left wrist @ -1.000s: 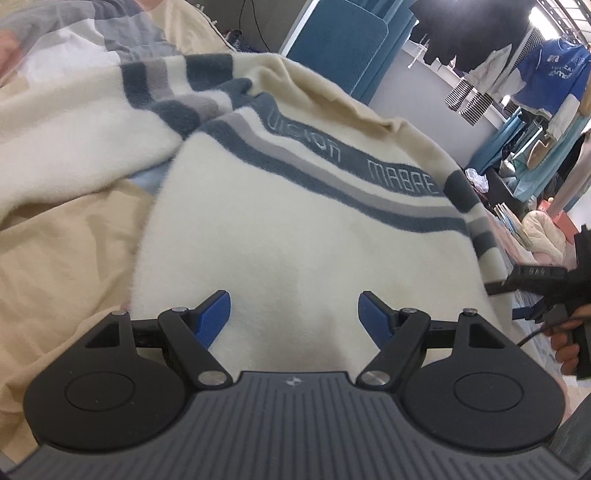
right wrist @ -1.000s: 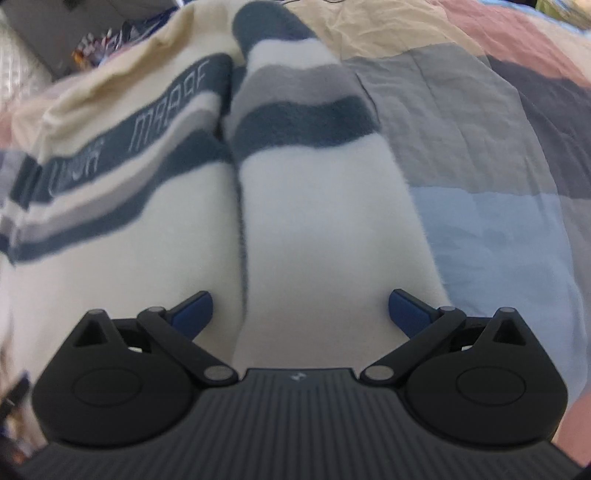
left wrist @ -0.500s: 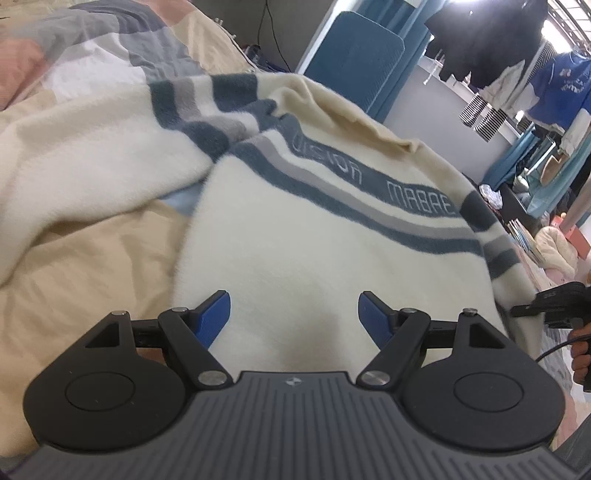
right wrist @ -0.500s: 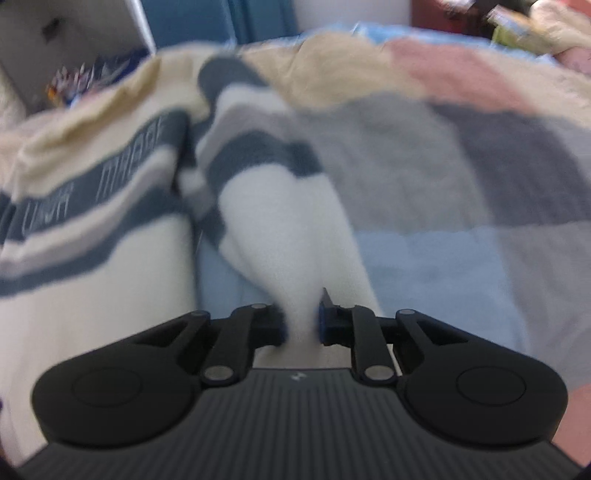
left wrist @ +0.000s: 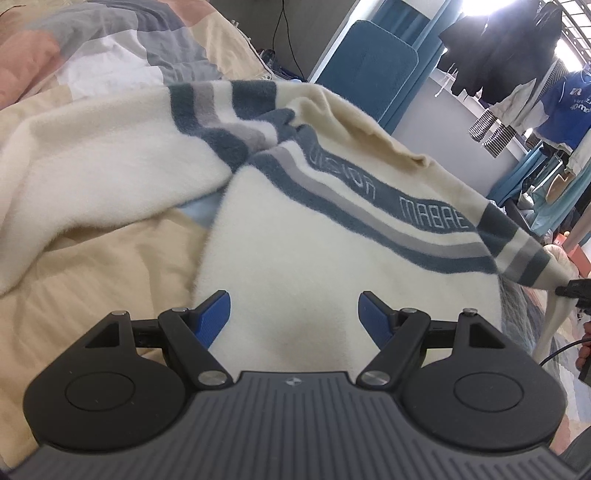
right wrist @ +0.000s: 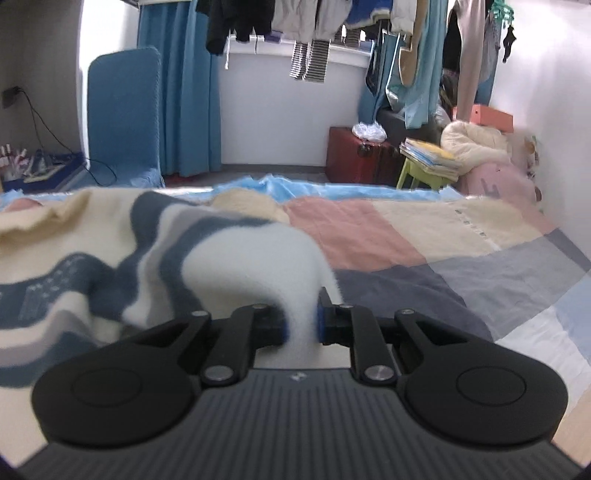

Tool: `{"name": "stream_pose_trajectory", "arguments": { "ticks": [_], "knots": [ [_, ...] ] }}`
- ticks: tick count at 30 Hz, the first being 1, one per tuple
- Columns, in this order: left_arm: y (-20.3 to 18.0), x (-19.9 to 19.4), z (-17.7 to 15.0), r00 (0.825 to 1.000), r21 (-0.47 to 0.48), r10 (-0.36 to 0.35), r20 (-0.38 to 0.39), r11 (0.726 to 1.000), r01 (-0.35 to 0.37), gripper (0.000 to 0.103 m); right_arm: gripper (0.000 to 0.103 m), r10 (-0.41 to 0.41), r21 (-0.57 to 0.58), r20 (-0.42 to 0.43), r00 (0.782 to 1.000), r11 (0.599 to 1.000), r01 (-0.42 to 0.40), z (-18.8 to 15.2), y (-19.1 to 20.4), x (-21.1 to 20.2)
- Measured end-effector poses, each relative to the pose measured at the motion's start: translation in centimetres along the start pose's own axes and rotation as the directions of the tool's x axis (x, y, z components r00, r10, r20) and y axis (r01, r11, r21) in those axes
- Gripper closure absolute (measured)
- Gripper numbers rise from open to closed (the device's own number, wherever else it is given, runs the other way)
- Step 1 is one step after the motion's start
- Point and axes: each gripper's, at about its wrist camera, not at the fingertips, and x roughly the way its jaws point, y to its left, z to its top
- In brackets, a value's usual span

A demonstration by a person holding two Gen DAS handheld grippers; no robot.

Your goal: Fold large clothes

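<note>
A cream fleece sweater (left wrist: 314,236) with blue and grey stripes and lettering lies spread on the bed. My left gripper (left wrist: 294,314) hovers open over its lower body, nothing between the blue pads. In the right wrist view my right gripper (right wrist: 301,326) is shut on the sweater's right sleeve (right wrist: 258,258), which arches up from the bed into the pads. The striped chest band (right wrist: 55,288) lies to the left. In the left wrist view the right gripper (left wrist: 576,290) shows at the right edge, pinching that sleeve.
A patchwork quilt (right wrist: 443,258) in pink, grey, cream and blue covers the bed. Beyond its far edge stand a blue chair (right wrist: 122,114), a red trunk (right wrist: 354,155), stacked books (right wrist: 428,155) and hanging clothes (right wrist: 314,22). The other sleeve (left wrist: 92,166) lies out to the left.
My right gripper closed on the sleeve, then rose and tilted up, lifting the sleeve off the quilt. The left gripper stayed open and almost still.
</note>
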Motion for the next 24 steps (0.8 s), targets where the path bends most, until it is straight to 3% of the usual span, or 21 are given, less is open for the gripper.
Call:
{"name": "stream_pose_trajectory", "arguments": {
  "ticks": [4, 5, 8, 9, 11, 13, 17, 19, 22, 24],
  "knots": [
    [0.1, 0.0, 0.0, 1.0, -0.003, 0.001, -0.001, 1.0, -0.001, 0.023, 0.078, 0.079, 0.154, -0.123, 0.989, 0.986, -0.06, -1.9, -3.5, 2.2],
    [0.1, 0.0, 0.0, 1.0, -0.006, 0.0, -0.002, 1.0, 0.0, 0.023, 0.071, 0.115, 0.227, -0.138, 0.984, 0.97, -0.081, -2.2, -4.8, 2.5],
    [0.1, 0.0, 0.0, 1.0, -0.005, -0.002, 0.003, 1.0, 0.002, 0.023, 0.031, 0.198, 0.459, -0.109, 0.974, 0.879, -0.127, -3.9, -8.3, 1.6],
    [0.2, 0.0, 0.0, 1.0, -0.007, -0.003, 0.003, 1.0, 0.003, 0.023, 0.028, 0.23, 0.518, -0.079, 0.97, 0.841, -0.158, -4.5, -9.3, 1.1],
    [0.1, 0.0, -0.1, 1.0, -0.01, -0.003, 0.003, 1.0, 0.003, 0.023, 0.029, 0.253, 0.558, -0.036, 0.967, 0.808, -0.191, -5.6, -10.5, -0.1],
    [0.2, 0.0, -0.1, 1.0, -0.009, -0.003, 0.004, 1.0, 0.003, 0.023, 0.029, 0.238, 0.553, -0.038, 0.971, 0.814, -0.178, -6.1, -10.4, -1.0],
    [0.3, -0.2, 0.0, 1.0, -0.019, -0.002, 0.013, 1.0, 0.002, 0.023, 0.029, 0.175, 0.573, -0.116, 0.978, 0.816, -0.078, -7.4, -11.3, -1.8],
    [0.4, -0.5, 0.0, 1.0, -0.023, 0.006, 0.025, 1.0, -0.006, 0.023, 0.029, 0.19, 0.59, -0.159, 0.969, 0.805, -0.061, -8.3, -11.8, -1.3],
    [0.6, -1.0, 0.2, 0.998, -0.029, 0.03, 0.049, 0.999, -0.028, 0.023, 0.038, 0.3, 0.615, -0.157, 0.941, 0.775, -0.145, -9.4, -11.8, -1.1],
    [0.9, -1.3, 0.4, 0.997, -0.037, 0.047, 0.066, 0.998, -0.044, 0.023, 0.04, 0.343, 0.582, -0.194, 0.919, 0.794, -0.174, -9.4, -10.8, -0.4]
  ]
}}
